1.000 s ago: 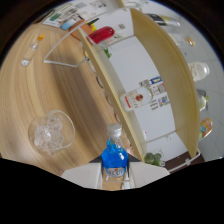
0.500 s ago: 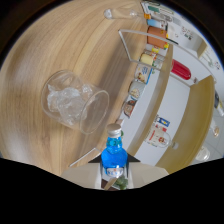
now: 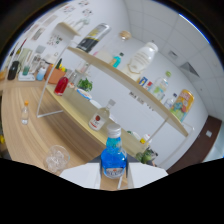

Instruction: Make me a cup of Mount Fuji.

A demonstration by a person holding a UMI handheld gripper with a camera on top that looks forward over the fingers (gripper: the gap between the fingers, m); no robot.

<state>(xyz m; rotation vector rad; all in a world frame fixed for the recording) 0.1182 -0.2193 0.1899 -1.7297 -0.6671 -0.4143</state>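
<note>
My gripper (image 3: 114, 176) is shut on a small bottle of blue liquid (image 3: 113, 159) with a pale cap, held upright between the two white fingers (image 3: 80, 176). Lower down and to the left of the fingers, a clear glass with ice (image 3: 56, 160) stands on the wooden counter (image 3: 45, 135). The bottle is lifted above the counter, off to the right of the glass.
A long wooden wall shelf (image 3: 125, 80) carries several bottles, among them a large white one (image 3: 142, 57). More bottles stand along the counter's back edge, with a red one (image 3: 61, 85) and a tiny bottle (image 3: 25, 114) near a clear stand. A dark door (image 3: 200, 145) lies right.
The view has swung up from the counter toward the wall shelf. The iced glass, large ahead of the fingers before, now sits small and low to their left. The blue bottle stays gripped.
</note>
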